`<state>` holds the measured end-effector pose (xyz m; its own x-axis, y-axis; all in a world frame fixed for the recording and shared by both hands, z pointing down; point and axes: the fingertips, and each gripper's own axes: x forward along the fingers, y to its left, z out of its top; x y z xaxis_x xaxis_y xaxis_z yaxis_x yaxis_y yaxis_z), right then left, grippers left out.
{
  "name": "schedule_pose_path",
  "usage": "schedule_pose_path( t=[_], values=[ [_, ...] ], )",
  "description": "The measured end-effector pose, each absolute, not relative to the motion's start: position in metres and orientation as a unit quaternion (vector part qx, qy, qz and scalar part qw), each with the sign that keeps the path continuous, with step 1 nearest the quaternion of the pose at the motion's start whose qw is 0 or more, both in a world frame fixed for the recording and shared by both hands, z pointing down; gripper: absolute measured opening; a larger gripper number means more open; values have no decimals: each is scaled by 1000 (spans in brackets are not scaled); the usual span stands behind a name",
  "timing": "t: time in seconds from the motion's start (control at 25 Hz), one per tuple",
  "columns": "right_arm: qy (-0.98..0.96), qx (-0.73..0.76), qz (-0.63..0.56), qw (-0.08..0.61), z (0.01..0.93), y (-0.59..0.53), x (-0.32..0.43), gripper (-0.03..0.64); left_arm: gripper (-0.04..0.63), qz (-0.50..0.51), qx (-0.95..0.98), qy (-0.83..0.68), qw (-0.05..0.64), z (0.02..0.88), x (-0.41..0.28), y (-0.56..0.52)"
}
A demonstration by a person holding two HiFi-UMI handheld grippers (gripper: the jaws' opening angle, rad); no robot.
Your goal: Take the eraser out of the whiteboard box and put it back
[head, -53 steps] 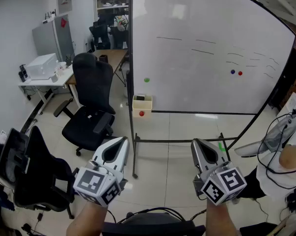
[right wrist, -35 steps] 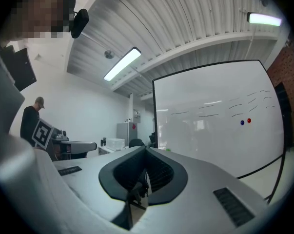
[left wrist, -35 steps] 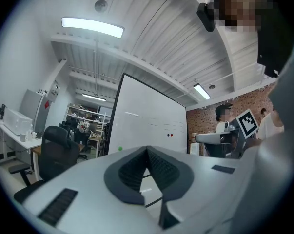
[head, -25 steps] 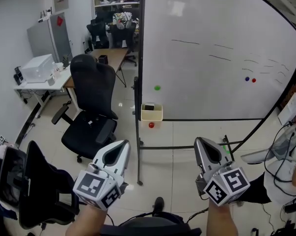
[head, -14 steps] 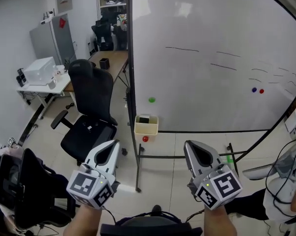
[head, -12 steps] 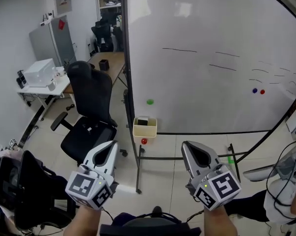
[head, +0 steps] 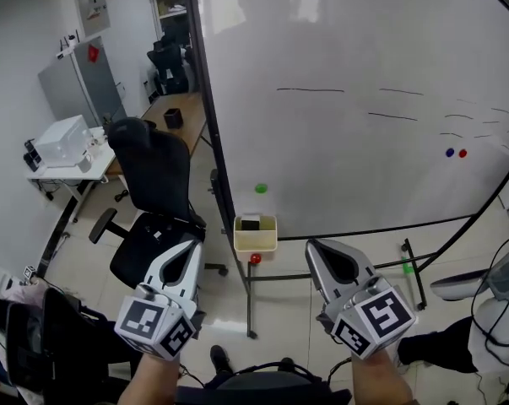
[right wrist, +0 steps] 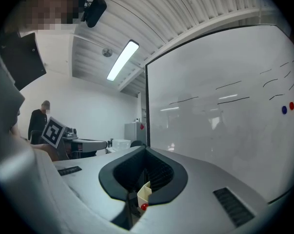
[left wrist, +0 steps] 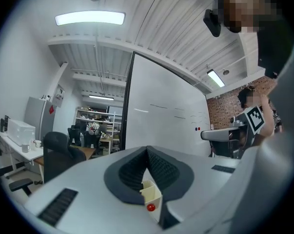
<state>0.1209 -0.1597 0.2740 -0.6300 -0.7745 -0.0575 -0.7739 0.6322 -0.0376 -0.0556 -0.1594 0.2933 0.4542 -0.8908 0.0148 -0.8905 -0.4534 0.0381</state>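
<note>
Left gripper (head: 189, 249): your jaws are clenched, empty.
Right gripper (head: 316, 249): clenched too, empty.
Whiteboard box (head: 256, 238): well apart from both your grippers.

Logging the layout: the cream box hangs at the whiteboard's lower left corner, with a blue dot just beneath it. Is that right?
No. The dot just beneath the cream box is red, as the head view shows; the box does hang at the whiteboard's lower left corner.

No words or numbers can be read. The big white whiteboard (head: 364, 142) has only thin dark lines. The paper sheet (head: 92, 9) on the wall is too small to read.
</note>
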Motion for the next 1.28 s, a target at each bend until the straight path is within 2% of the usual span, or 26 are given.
schedule_pose_path(
  t=[0.56, 1.28],
  values=[
    [857, -514, -19, 36, 282, -236, 28, 25, 20, -10, 898, -439, 31, 298, -144, -244],
    [872, -488, -40, -4, 310, -284, 18, 37, 20, -10, 877, -478, 46, 316, -143, -276]
  ],
)
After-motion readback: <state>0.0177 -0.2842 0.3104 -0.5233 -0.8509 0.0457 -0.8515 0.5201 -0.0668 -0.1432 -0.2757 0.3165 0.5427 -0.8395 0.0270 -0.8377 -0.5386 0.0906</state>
